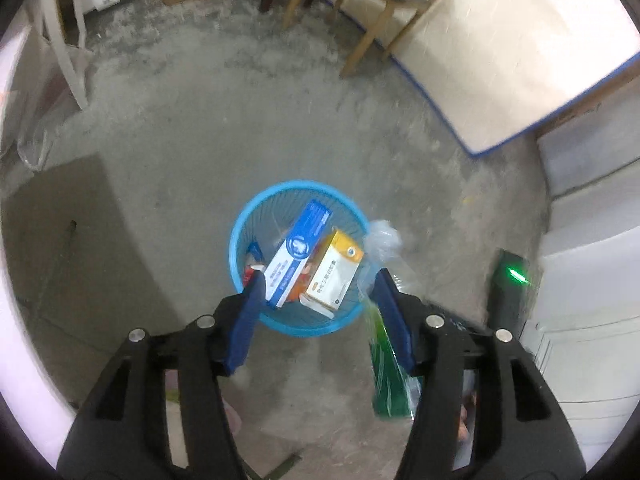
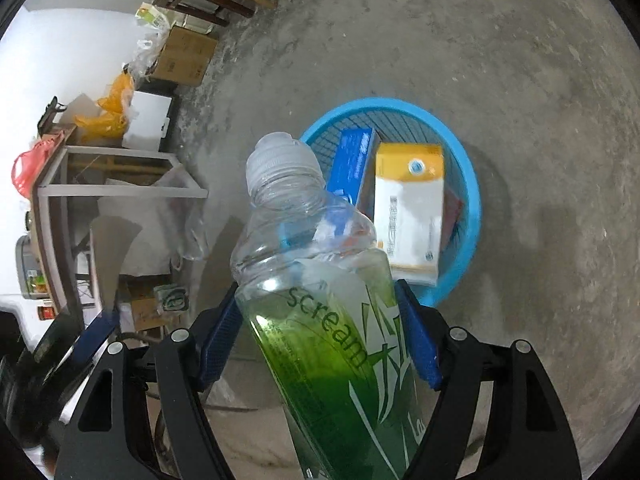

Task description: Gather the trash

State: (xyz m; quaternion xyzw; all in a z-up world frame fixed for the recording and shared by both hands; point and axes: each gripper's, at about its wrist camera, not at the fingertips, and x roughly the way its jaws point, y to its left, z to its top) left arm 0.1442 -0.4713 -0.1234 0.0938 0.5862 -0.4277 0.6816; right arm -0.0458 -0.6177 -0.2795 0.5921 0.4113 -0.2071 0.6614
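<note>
The right claw [image 2: 320, 328] is clamped on a bottle [image 2: 332, 344], 1 blue pad on each side of its green label, neck and clear cap pointing ahead and tilted toward the basket [image 2: 472, 184]. That hold by the body keeps the cap end free, so the bottle can likely go in neck first once it is over the rim. It hangs just beside the near rim, not yet over the opening.

The left claw [image 1: 320, 304] stands apart with nothing between its pads, poised above the same basket [image 1: 236, 248]. From this side the bottle [image 1: 384, 344] shows just right of the claw, outside the rim.

The basket is a round blue mesh bin on the bare concrete floor [image 2: 540, 80]. Inside, 2 cartons lean side by side against the wall: a blue box [image 1: 300, 248] and a yellow box [image 1: 332, 276], their tops near rim height. Something small and red lies under them; what it is I cannot tell. The boxes take up much of the opening, so the bottle may come to rest on top of them.
</note>
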